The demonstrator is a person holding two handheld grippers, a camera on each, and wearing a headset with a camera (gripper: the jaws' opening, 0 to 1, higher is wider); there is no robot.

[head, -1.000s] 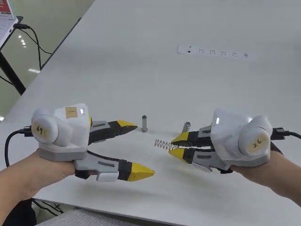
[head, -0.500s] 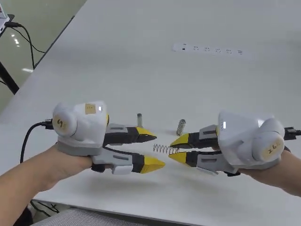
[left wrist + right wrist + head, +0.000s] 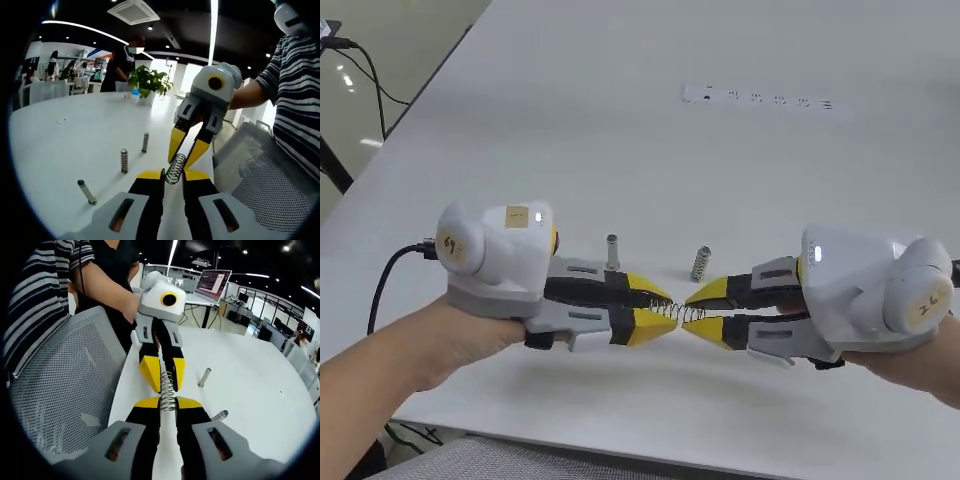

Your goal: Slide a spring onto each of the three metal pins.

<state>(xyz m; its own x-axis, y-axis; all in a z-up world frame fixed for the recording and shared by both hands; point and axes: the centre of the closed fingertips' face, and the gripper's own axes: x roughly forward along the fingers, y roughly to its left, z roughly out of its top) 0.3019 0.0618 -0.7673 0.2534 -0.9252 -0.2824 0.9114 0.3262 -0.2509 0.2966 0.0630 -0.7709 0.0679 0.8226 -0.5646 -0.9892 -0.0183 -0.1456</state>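
A thin wire spring [image 3: 678, 311] hangs level above the white table [image 3: 620, 150], held at both ends. My left gripper [image 3: 667, 310] is shut on its left end and my right gripper [image 3: 689, 312] is shut on its right end, tips almost meeting. In the left gripper view the spring [image 3: 176, 167] sits between my left gripper's [image 3: 172, 175] jaws, with the right gripper [image 3: 181, 162] facing it. A bare metal pin [image 3: 611, 250] stands just behind the left jaws. A pin wearing a spring [image 3: 701, 263] stands to its right. The left gripper view shows the bare pin [image 3: 87, 192] and two sprung pins [image 3: 124, 160] [image 3: 145, 142].
A white power strip [image 3: 757, 98] lies far back on the table. A black cable [image 3: 365, 70] hangs past the table's left edge. A grey mesh chair [image 3: 65, 380] stands at the table's near edge. A potted plant [image 3: 147, 82] is at the far end.
My left gripper has moved right to the spring's free end and its jaws have shut on it. The right gripper kept hold of the spring and rose slightly.
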